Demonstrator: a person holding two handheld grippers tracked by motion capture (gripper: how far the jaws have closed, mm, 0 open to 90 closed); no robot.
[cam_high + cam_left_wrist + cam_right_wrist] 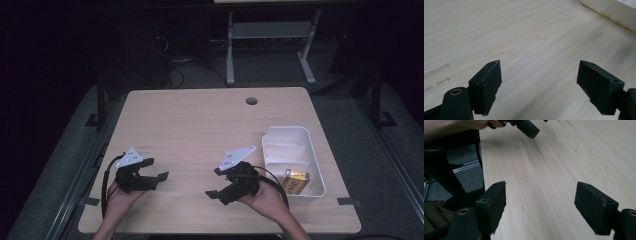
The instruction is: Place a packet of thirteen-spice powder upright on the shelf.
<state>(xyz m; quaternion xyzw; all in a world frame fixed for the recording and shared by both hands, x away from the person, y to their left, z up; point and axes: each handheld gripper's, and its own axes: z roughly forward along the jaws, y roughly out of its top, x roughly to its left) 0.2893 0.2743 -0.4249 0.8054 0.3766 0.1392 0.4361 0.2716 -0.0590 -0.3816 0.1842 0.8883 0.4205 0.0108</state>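
Observation:
My left gripper [157,168] rests low over the near left part of the wooden table [200,125], jaws open and pointing right. In the left gripper view the left gripper [539,75] has only bare wood between its pads. My right gripper [214,182] sits near the table's front middle and points left, also open. The right gripper [540,195] holds nothing in its own view, where the other gripper [526,127] and its hand [461,127] show farther off. A white two-part tray [313,155] stands at the right, with a yellow packet [295,181] in its near compartment.
A round cable hole [251,100] sits near the table's far edge. The tray corner [614,10] appears at the upper right of the left gripper view. The table's left edge and the grey floor [466,177] are close by. A white desk frame [270,45] stands behind the table.

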